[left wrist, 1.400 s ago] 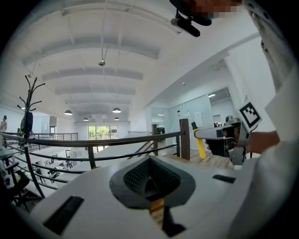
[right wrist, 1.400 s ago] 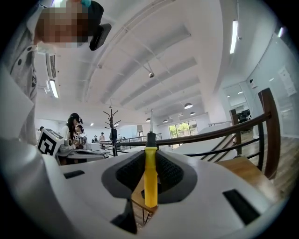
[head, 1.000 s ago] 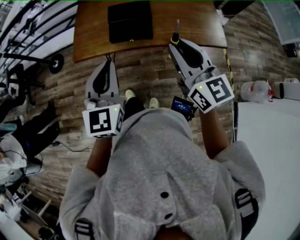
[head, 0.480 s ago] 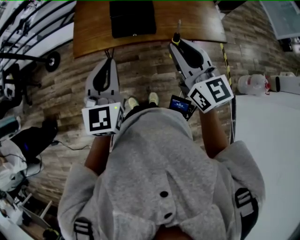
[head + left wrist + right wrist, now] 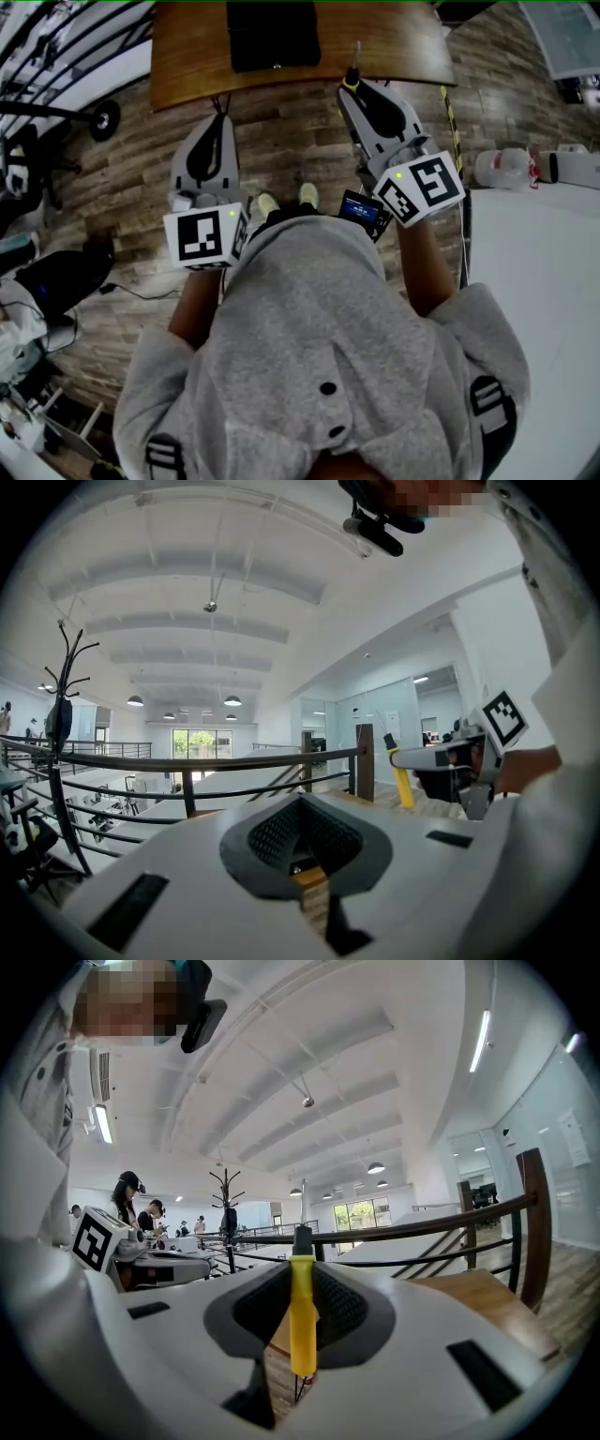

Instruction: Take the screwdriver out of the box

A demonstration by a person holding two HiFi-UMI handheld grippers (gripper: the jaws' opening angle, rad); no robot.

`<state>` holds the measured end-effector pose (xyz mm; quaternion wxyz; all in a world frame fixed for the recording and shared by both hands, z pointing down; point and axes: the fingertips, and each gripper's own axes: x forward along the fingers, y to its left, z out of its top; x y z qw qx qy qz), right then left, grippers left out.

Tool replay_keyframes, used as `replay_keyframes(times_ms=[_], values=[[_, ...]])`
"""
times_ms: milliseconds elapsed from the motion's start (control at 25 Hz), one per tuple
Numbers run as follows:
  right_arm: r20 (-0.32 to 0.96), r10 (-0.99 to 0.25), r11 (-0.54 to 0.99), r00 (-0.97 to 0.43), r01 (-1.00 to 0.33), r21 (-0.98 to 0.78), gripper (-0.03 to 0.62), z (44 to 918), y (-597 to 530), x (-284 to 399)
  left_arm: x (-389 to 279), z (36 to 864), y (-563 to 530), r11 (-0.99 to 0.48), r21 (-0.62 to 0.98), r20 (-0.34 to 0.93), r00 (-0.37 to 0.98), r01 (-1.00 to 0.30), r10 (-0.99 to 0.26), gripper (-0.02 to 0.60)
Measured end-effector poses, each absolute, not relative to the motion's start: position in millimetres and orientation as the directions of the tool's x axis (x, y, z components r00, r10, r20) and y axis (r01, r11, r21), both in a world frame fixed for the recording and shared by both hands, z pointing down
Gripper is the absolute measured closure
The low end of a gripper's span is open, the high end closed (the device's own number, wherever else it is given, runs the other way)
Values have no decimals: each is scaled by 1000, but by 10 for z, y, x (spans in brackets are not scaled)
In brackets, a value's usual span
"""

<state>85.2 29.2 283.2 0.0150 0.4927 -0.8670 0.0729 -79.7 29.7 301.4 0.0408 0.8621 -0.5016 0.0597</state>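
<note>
While my right gripper (image 5: 350,87) still pinches the yellow screwdriver (image 5: 302,1312) at upper middle, my left gripper (image 5: 223,118) stays pressed together, empty. The black box (image 5: 274,36) has slid right along the top edge.

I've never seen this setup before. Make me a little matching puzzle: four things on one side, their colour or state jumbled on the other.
Things:
1. screwdriver handle
2. box
3. table
4. left gripper

Colour or state:
A. holds nothing
B. brown wood
C. yellow
D. black

Pairs: 1-C, 2-D, 3-B, 4-A.
</note>
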Motion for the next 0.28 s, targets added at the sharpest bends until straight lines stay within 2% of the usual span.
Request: replay_keyframes(times_ms=[280], values=[[101,-851,506,-515,-856,-100,510,2869,294,853,-797,3092,308,-492,12,155,487,-871,-859,574]])
